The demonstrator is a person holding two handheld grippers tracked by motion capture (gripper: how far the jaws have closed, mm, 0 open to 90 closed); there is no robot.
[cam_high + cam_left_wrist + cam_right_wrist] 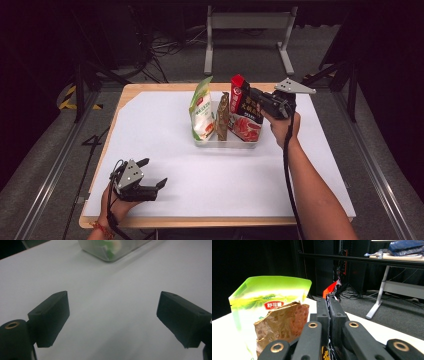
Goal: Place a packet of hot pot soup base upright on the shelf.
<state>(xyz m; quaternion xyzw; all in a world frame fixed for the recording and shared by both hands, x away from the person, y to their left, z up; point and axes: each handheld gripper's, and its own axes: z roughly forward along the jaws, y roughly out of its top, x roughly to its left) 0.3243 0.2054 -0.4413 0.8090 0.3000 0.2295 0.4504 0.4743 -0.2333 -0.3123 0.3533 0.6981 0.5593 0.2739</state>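
A clear plastic tray (227,143) stands mid-table with three pouches upright in it: a green one (202,110) at the left, a brown one (222,117) in the middle and a red one (245,122) at the right. My right gripper (252,97) is shut on the red pouch's top edge (329,290), reaching in from the right. In the right gripper view the green pouch (269,297) and brown pouch (284,322) stand to the left of the jaws. My left gripper (154,172) rests open near the table's front left corner, nothing between its fingers (53,315).
A white sheet (165,130) covers the wooden table. The tray's corner (110,252) lies far ahead of the left jaws. A metal table frame (247,22) stands on the floor beyond the far edge, with cables beside it.
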